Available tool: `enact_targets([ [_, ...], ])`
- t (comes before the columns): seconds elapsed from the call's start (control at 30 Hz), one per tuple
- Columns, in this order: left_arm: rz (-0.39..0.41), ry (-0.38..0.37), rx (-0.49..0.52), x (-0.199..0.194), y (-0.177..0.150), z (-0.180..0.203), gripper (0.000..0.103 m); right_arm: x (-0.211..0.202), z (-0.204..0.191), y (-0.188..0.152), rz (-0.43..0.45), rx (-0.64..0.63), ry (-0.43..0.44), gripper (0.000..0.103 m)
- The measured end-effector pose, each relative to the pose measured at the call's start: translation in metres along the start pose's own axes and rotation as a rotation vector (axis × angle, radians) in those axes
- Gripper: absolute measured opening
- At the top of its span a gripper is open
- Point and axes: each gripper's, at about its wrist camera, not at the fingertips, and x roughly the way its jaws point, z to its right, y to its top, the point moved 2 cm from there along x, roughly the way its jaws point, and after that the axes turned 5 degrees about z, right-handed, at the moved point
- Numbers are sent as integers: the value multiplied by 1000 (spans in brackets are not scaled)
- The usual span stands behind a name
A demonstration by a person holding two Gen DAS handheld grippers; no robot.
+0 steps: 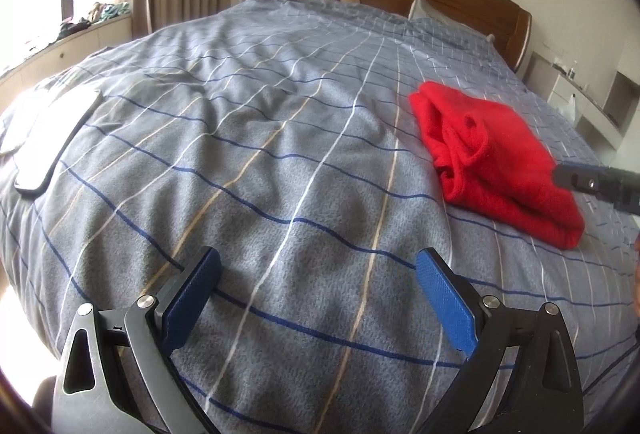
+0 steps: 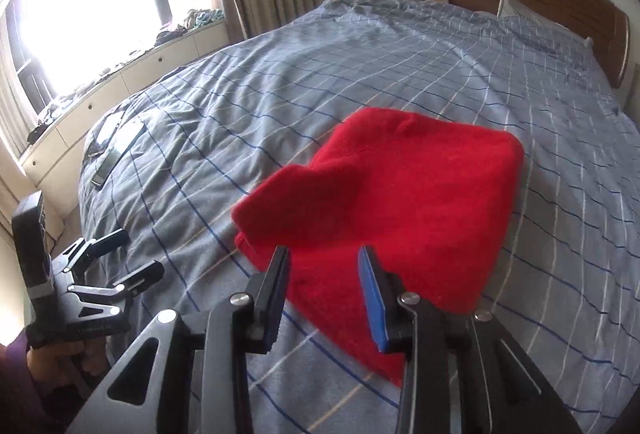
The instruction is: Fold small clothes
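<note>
I see the folded red knit garment (image 2: 400,202) lying on the grey checked bedspread (image 1: 248,138), my right gripper (image 2: 324,290) parted and empty just above it, its near edge hidden behind the fingers, my left gripper (image 1: 318,298) wide apart over bare cover.

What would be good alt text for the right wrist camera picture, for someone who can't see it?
A folded red garment lies on a grey checked bedspread, just beyond the right gripper, whose fingers stand apart with nothing between them. The left gripper, held in a hand, is open at the lower left.
</note>
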Motion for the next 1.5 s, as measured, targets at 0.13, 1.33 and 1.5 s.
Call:
enact_targets([
  [0.13,4,-59,26,4,29,11,99,22,10,-37,-119,39,2,42],
  [1.33,-388,-329,182,151,95,114,50,84,121,9,-65,572,65,35],
  [1.5,-321,-368,206,126,105,126,20,57,29,43,7,-37,-242,27],
])
